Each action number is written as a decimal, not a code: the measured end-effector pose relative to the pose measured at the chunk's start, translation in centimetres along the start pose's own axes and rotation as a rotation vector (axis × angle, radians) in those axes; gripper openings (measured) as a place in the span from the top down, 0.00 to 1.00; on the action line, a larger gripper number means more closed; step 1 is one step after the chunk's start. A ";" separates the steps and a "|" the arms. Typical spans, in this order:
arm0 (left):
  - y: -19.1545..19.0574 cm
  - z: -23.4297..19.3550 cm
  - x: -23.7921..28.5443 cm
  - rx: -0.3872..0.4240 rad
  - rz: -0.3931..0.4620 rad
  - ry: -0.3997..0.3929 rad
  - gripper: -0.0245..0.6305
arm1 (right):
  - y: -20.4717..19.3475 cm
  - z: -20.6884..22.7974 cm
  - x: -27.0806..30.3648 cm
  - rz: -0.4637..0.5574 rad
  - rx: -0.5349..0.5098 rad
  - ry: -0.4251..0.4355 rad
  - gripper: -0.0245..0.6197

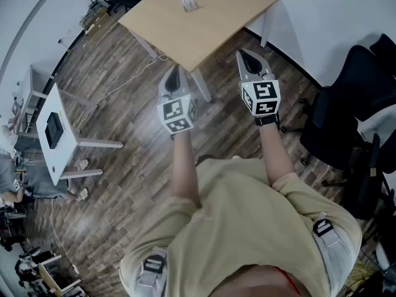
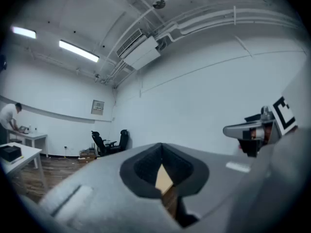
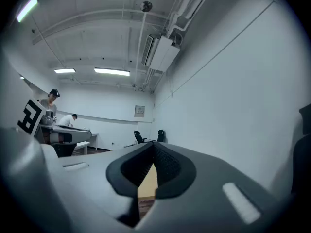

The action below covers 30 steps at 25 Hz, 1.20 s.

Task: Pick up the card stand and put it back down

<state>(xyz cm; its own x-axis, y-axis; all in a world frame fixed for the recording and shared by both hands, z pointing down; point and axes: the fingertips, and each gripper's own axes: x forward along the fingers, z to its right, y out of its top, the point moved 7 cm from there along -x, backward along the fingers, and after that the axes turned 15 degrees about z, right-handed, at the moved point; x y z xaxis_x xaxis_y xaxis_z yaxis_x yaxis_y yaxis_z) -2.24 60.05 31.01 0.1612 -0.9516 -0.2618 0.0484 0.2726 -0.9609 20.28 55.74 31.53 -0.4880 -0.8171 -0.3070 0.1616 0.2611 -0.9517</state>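
Observation:
The card stand (image 1: 190, 4), small and white, stands on the far part of a light wooden table (image 1: 216, 23). I hold both grippers in the air in front of the table's near corner, well short of the stand. My left gripper (image 1: 175, 74) is shut with nothing in it, and its tips hover by the table's edge. To its right, my right gripper (image 1: 249, 55) has its jaws together and is empty too. In the left gripper view the closed jaws leave only a sliver of the table (image 2: 164, 178) showing. In the right gripper view the sliver of table (image 3: 148, 181) is as narrow.
A black office chair (image 1: 349, 104) stands at the right. A white desk (image 1: 59, 138) with a black box on it is at the left, on the wood-plank floor (image 1: 124, 104). People work at desks far off (image 3: 63, 120). White walls lie beyond the table.

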 end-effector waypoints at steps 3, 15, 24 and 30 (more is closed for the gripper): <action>-0.1 0.5 0.1 -0.005 0.015 0.002 0.96 | 0.0 1.4 -0.1 -0.002 -0.001 -0.009 0.96; -5.1 -1.8 6.4 -0.033 -0.014 0.003 0.96 | -4.2 3.8 5.0 -0.017 0.023 -0.045 0.96; -8.1 -8.9 19.4 -0.139 0.068 -0.038 0.96 | -6.6 3.8 19.1 -0.049 -0.052 -0.020 0.96; -9.1 -14.5 27.9 -0.138 0.096 -0.063 0.96 | -8.5 3.7 28.8 -0.049 -0.073 -0.047 0.96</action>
<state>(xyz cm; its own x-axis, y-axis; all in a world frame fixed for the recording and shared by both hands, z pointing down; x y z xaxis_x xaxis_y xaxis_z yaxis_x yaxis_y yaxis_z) -12.44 28.99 31.14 0.2199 -0.9102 -0.3509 -0.1048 0.3356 -0.9362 8.00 28.09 30.82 -0.4523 -0.8527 -0.2613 0.0748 0.2557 -0.9639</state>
